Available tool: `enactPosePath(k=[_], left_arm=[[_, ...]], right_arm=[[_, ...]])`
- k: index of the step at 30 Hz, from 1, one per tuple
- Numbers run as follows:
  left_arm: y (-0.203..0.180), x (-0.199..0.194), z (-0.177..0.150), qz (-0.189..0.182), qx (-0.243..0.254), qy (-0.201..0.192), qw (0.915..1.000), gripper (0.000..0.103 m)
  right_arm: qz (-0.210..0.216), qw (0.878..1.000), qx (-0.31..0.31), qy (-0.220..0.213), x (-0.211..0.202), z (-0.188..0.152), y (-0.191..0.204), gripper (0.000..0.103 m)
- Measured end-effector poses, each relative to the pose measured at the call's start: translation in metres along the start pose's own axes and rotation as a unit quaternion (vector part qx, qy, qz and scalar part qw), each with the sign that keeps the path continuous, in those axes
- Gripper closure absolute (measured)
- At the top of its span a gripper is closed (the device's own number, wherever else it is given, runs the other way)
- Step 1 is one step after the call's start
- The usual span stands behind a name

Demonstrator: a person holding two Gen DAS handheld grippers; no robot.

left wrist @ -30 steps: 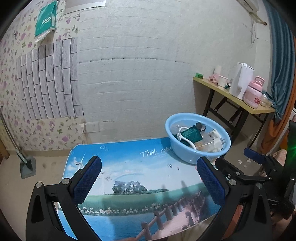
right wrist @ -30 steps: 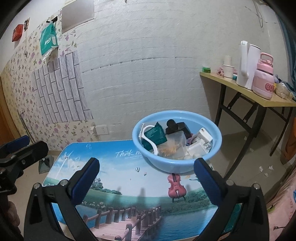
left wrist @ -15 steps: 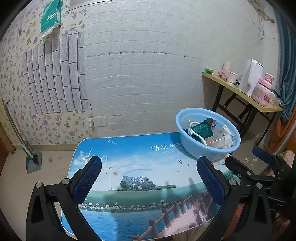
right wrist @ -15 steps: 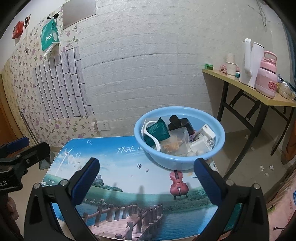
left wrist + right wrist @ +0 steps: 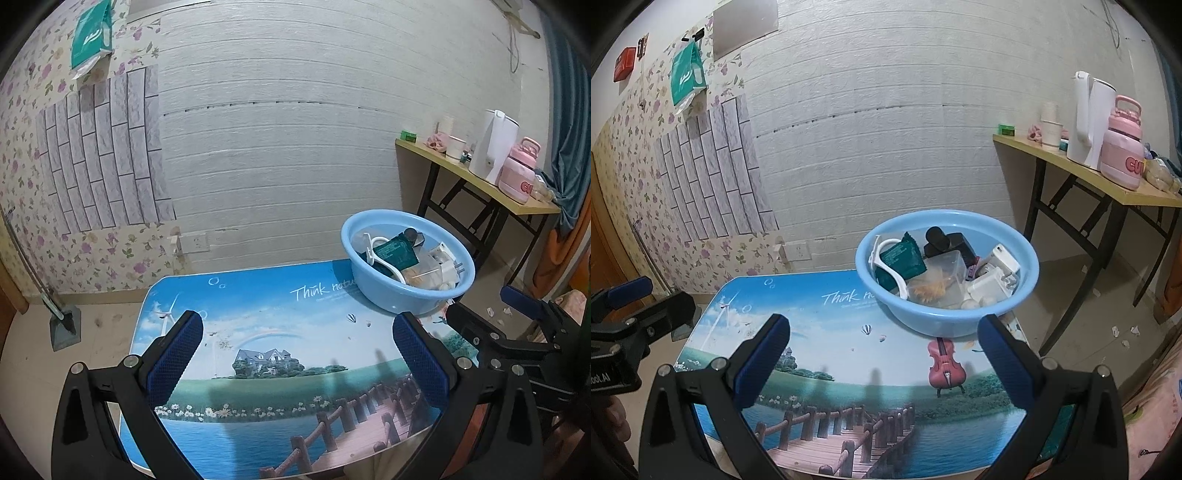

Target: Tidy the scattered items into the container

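Observation:
A light blue basin [image 5: 391, 299] [image 5: 942, 321] stands at the far right corner of the picture-printed table [image 5: 280, 354] [image 5: 827, 332]. It holds a dark green packet [image 5: 900, 255], a white curved piece [image 5: 886, 269], a clear box [image 5: 940, 275], a black item [image 5: 943, 240] and white plugs [image 5: 993, 280]. My left gripper [image 5: 295, 350] is open and empty above the table's near middle. My right gripper [image 5: 882, 350] is open and empty, just short of the basin. No loose item shows on the table.
A wooden side table [image 5: 1108, 177] at the right carries a white kettle [image 5: 1091, 116], a pink flask [image 5: 1123, 144] and cups. A wall with a socket [image 5: 197, 242] runs behind the table. A dustpan [image 5: 62, 325] stands on the floor at left.
Both grippers have pulled back and risen a little from the basin, so more of the table shows. Both stay open and empty.

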State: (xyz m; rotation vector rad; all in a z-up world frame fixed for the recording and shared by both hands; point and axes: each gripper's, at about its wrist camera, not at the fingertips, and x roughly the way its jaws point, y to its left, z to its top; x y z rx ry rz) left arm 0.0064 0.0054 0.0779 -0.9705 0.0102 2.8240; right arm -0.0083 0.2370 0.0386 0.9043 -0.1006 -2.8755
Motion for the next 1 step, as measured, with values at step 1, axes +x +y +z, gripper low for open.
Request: enactPosePath(k=[1], left_arm=[[-0.0005,-0.0001,-0.0001,0.0,0.002,0.0,1.0,0.0]], right_arm=[[0.0,1.0,0.001,0.0,0.0,-0.0003,-0.0002,0.0]])
